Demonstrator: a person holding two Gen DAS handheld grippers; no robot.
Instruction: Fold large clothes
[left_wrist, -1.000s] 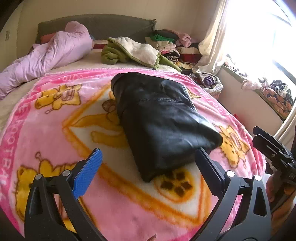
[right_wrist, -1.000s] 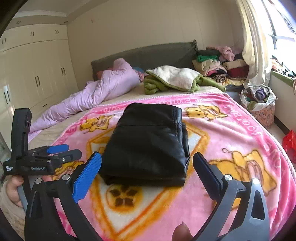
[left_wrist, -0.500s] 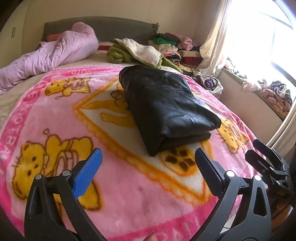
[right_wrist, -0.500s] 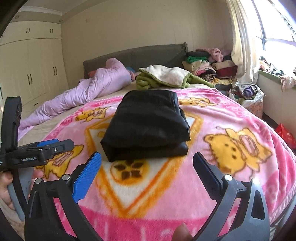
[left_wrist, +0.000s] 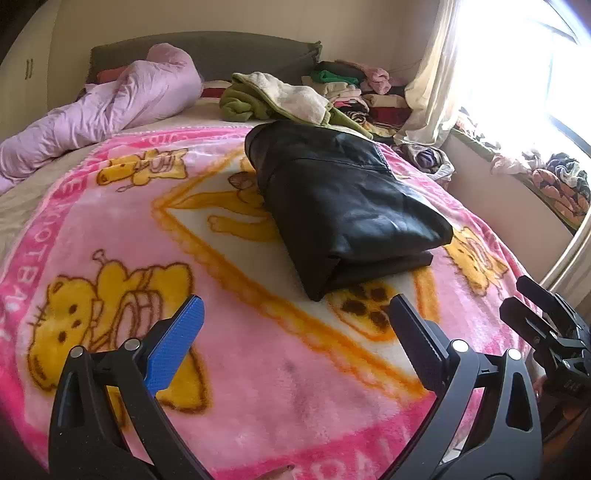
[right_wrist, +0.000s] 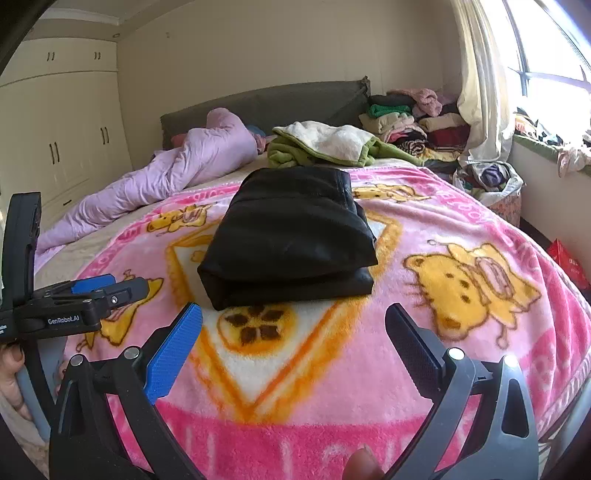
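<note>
A black leather garment (left_wrist: 343, 206) (right_wrist: 291, 236) lies folded into a thick rectangle in the middle of the pink cartoon blanket (left_wrist: 258, 387) (right_wrist: 461, 332). My left gripper (left_wrist: 295, 325) hovers open over the blanket's near edge, well short of the garment, with nothing between its fingers. My right gripper (right_wrist: 293, 332) is likewise open and empty, back from the garment's near fold. The right gripper also shows at the right edge of the left wrist view (left_wrist: 543, 314), and the left gripper at the left edge of the right wrist view (right_wrist: 107, 290).
A lilac duvet (right_wrist: 177, 173) is bunched at the bed's far left. A green and cream blanket (right_wrist: 332, 144) lies behind the garment. Piles of folded clothes (right_wrist: 410, 122) sit by the headboard. A bag of clothes (right_wrist: 487, 181) and a curtain (right_wrist: 480, 92) stand right, wardrobes (right_wrist: 55, 140) left.
Both grippers have drawn back toward the foot of the bed and lowered, so the folded garment appears farther away. The garment itself has not moved.
</note>
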